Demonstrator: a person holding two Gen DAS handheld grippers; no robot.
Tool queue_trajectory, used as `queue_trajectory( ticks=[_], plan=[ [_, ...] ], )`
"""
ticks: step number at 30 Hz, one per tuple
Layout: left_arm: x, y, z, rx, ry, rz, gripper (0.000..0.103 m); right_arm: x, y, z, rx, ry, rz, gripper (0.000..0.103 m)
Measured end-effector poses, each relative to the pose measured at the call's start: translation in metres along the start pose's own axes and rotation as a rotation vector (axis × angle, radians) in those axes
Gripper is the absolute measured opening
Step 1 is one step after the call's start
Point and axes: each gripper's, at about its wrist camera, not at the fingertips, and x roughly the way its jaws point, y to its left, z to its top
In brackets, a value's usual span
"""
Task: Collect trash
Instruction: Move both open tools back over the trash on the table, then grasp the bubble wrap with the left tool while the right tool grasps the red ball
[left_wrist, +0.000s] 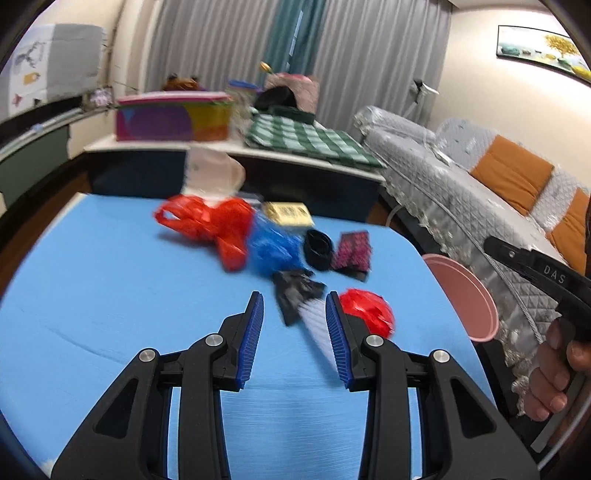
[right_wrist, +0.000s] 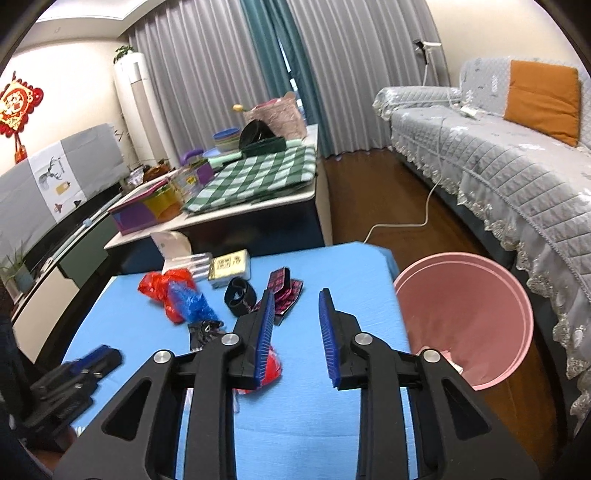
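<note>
Lying flat | black wrapper (left_wrist: 295, 293) | long axis toward left tongs (left_wrist: 294, 308)

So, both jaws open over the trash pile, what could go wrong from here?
The black scrap and red crumpled ball lie close together, so the left gripper may catch both or nudge one away.
The pink bin stands off the table's edge; a loose drop could miss it.
</note>
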Motion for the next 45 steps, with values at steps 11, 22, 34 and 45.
queue_trajectory(
  ticks=[11, 22, 34, 45],
  plan=[
    [0.063, -0.023, -0.032, -0.003, 0.202, -0.090, 0.039, 0.023, 0.005, -0.011, -0.038, 0.079, 0.033, 0.052],
    [0.054, 0.009, -0.021, -0.022, 0.170, 0.007, 0.012, 0.070, 0.032, -0.027, -0.053, 0.203, 0.100, 0.077],
    [0.060, 0.039, -0.021, -0.079, 0.197, 0.021, 0.012, 0.117, 0.081, -0.050, -0.145, 0.346, 0.221, 0.090],
    [0.065, 0.050, -0.023, -0.092, 0.219, 0.026, 0.012, 0.143, 0.096, -0.063, -0.188, 0.426, 0.270, 0.077]
  ],
)
